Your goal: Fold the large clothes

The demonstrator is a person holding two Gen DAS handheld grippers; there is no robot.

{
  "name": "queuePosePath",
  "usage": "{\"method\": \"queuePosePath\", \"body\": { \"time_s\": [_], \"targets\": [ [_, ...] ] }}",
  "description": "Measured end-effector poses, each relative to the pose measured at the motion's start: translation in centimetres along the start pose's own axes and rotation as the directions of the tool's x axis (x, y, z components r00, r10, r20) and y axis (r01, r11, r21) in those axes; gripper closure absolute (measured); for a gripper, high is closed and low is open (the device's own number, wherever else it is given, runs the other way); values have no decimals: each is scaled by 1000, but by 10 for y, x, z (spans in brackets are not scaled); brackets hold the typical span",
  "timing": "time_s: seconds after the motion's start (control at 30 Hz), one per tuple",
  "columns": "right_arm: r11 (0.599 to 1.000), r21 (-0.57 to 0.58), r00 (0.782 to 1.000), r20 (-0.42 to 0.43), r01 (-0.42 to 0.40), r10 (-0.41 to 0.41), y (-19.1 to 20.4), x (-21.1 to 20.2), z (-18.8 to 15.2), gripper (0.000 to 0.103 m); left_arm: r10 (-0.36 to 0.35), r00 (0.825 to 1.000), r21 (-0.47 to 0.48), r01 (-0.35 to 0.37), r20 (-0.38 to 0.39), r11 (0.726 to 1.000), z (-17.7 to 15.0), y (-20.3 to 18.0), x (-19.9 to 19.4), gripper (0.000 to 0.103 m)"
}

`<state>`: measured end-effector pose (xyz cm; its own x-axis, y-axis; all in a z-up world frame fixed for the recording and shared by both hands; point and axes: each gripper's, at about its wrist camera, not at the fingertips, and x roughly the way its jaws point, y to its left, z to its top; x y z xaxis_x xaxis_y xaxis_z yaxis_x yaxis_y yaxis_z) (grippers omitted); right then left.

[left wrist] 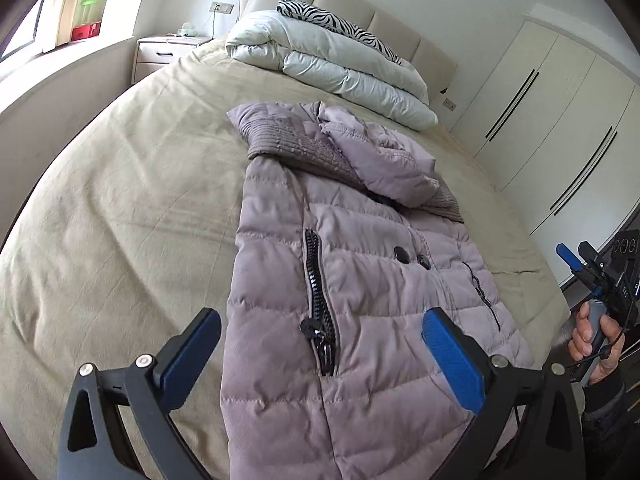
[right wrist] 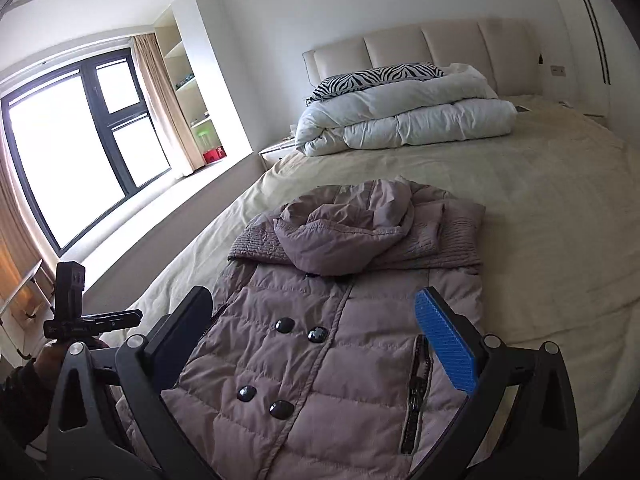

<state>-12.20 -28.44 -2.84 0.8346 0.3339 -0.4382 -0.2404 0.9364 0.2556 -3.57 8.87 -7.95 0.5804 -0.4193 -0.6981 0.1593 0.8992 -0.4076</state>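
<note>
A mauve quilted puffer jacket [left wrist: 360,264] lies flat on the beige bed [left wrist: 120,200], front up, sleeves tucked in, hood and ribbed collar bunched at the far end. It also fills the right wrist view [right wrist: 320,320]. My left gripper [left wrist: 320,344] is open and empty, hovering above the jacket's lower part near a zip pocket [left wrist: 320,300]. My right gripper [right wrist: 316,344] is open and empty, above the jacket's hem near the dark buttons [right wrist: 300,332]. The right gripper also shows at the bed's right edge in the left wrist view [left wrist: 592,276].
A folded white duvet [left wrist: 328,64] and a zebra-print pillow [left wrist: 340,20] lie against the headboard. A nightstand [left wrist: 160,54] stands left of the bed, a wardrobe [left wrist: 540,120] on the right. A large window [right wrist: 80,140] is on the left wall.
</note>
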Motion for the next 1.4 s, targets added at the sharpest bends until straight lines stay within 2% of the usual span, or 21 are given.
{"method": "queuePosePath", "body": {
  "time_s": [0.13, 0.2, 0.3, 0.47, 0.63, 0.7, 0.83, 0.93, 1.07, 1.17, 1.23, 1.33, 1.4],
  "targets": [
    [995, 94, 990, -139, 44, -31, -24, -21, -49, 0, 7, 999, -100, -11, -34, 995, -41, 24, -14, 0],
    [985, 161, 981, -193, 66, -34, -41, -30, -72, 0, -21, 998, -156, 12, -57, 988, -55, 34, -19, 0],
    [971, 214, 968, -244, 109, -54, -62, -45, -100, 0, -72, 989, -225, 41, -131, 973, -70, 42, -18, 0],
    [951, 264, 936, -348, 159, -59, -86, -67, -131, 0, -124, 959, -235, 63, -256, 970, -85, 37, -4, 0],
    [903, 377, 891, -454, 205, -13, -120, -80, -155, 1, -138, 936, -211, 71, -322, 975, -100, 26, 5, 3],
    [880, 430, 878, -477, 202, 31, -132, -80, -165, 3, -135, 928, -216, 61, -347, 974, -103, 26, 10, 10],
    [847, 502, 855, -504, 175, 122, -141, -73, -184, 15, -156, 918, -238, 70, -365, 969, -107, 30, 12, 11],
    [828, 532, 841, -518, 174, 156, -143, -65, -196, 23, -169, 906, -243, 76, -389, 967, -110, 30, 13, 11],
    [801, 580, 836, -507, 148, 212, -145, -59, -204, 29, -199, 894, -271, 91, -401, 958, -113, 35, 13, 11],
    [799, 584, 834, -504, 140, 222, -146, -55, -206, 33, -223, 885, -301, 99, -410, 948, -116, 40, 13, 13],
    [798, 587, 833, -504, 136, 228, -145, -55, -205, 38, -223, 883, -302, 98, -414, 948, -117, 42, 12, 18],
    [800, 584, 828, -510, 136, 232, -142, -53, -204, 49, -227, 880, -310, 96, -418, 946, -119, 46, 10, 37],
    [801, 582, 827, -514, 139, 230, -143, -52, -208, 58, -235, 879, -311, 105, -415, 945, -119, 47, 9, 45]
  ]
}}
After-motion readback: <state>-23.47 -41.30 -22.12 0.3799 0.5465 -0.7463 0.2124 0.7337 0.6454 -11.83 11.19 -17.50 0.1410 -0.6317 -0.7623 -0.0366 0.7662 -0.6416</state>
